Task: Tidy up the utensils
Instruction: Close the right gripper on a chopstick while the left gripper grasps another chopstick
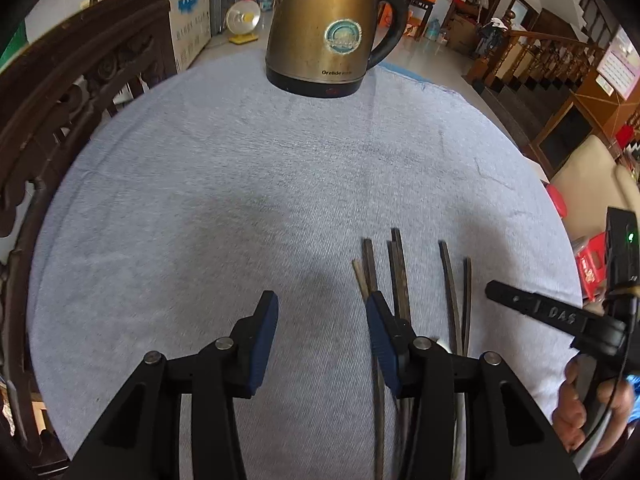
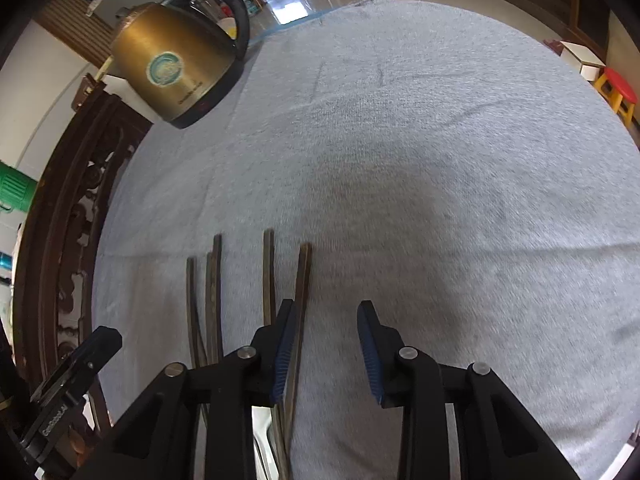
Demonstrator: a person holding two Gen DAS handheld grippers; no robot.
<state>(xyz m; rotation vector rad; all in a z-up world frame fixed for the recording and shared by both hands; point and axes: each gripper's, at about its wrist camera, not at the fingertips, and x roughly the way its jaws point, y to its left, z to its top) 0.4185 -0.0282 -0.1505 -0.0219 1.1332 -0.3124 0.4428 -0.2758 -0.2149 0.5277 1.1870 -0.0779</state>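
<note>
Several long, thin, dark wooden chopsticks (image 1: 400, 276) lie roughly side by side on the pale grey-blue woven tablecloth (image 1: 240, 200), their tips pointing away toward the far edge. The left gripper (image 1: 322, 312), black with blue ribbed pads, hovers over bare cloth just left of the bundle, jaws parted and nothing between them. The right gripper (image 2: 325, 322) sits at the bundle's right edge, jaws likewise apart and clasping nothing, its left pad overlapping the outermost stick. A brass-coloured metal electric kettle (image 1: 326, 32) with a black handle stands at the table's far side.
</note>
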